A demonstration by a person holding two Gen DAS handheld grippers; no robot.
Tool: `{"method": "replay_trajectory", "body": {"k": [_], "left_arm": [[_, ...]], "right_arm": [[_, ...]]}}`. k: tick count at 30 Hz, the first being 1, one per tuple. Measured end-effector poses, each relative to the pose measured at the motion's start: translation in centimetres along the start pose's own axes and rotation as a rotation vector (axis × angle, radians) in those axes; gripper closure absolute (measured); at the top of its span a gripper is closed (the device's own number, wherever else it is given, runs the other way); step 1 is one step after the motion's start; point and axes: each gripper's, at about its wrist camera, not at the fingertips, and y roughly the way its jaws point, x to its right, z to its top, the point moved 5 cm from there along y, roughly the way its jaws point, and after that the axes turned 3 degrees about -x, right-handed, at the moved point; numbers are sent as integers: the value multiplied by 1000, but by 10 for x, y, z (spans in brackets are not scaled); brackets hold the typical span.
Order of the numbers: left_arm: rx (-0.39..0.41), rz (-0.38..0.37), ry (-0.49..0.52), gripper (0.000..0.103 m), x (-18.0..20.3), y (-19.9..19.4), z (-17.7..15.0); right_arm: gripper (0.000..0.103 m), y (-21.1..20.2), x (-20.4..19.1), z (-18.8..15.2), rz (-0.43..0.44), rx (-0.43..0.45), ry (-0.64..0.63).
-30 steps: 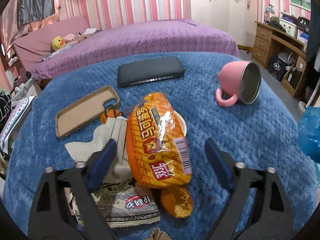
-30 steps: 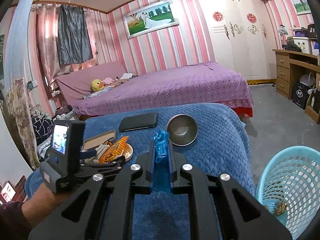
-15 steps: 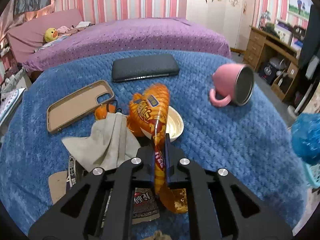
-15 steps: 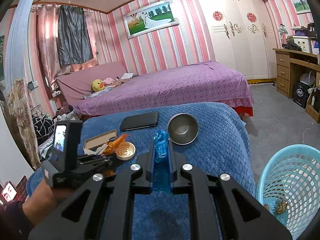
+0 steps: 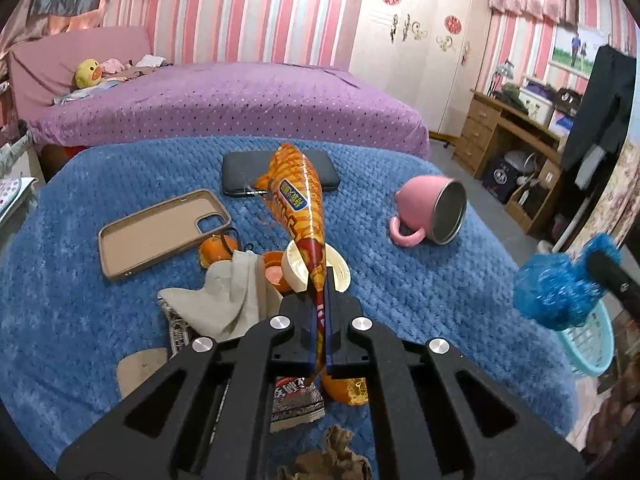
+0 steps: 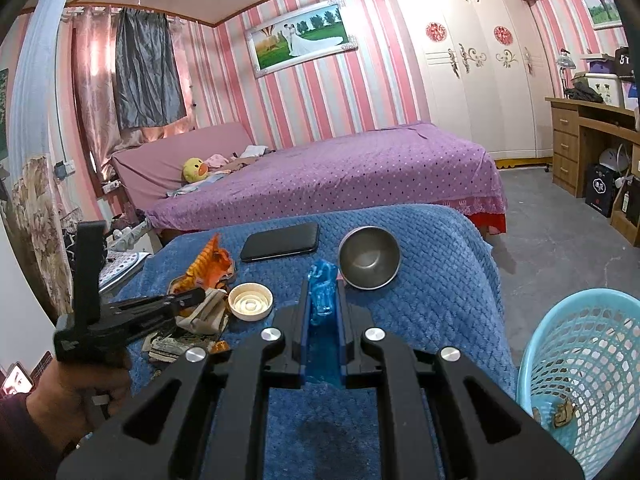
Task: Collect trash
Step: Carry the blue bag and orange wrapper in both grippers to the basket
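Our left gripper pinches the orange wrapper (light, crinkly, slippery) near its lower end, above the blanket; right gripper clamps blue plastic, basket at four o'clock.

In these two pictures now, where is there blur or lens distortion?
Left wrist view: the blue plastic wad at the right edge is smeared by blur, while the orange snack wrapper stays sharp. Right wrist view: fisheye bends the ceiling edge and wardrobe; the basket looks stretched.
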Motion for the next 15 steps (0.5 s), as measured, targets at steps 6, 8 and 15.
{"method": "replay_trajectory", "body": {"k": [6,8,15], "left_arm": [[37,0,18,103,-9,-23,-4],[45,7,24,103,-11,-29,-5],[77,27,38,103,-16,-48,-10]], "right_arm": [[92,-4,-4,1,16,4,-5],[92,-5,-6,1,22,8,-8],[92,-6,-14,1,24,11,-32]]}}
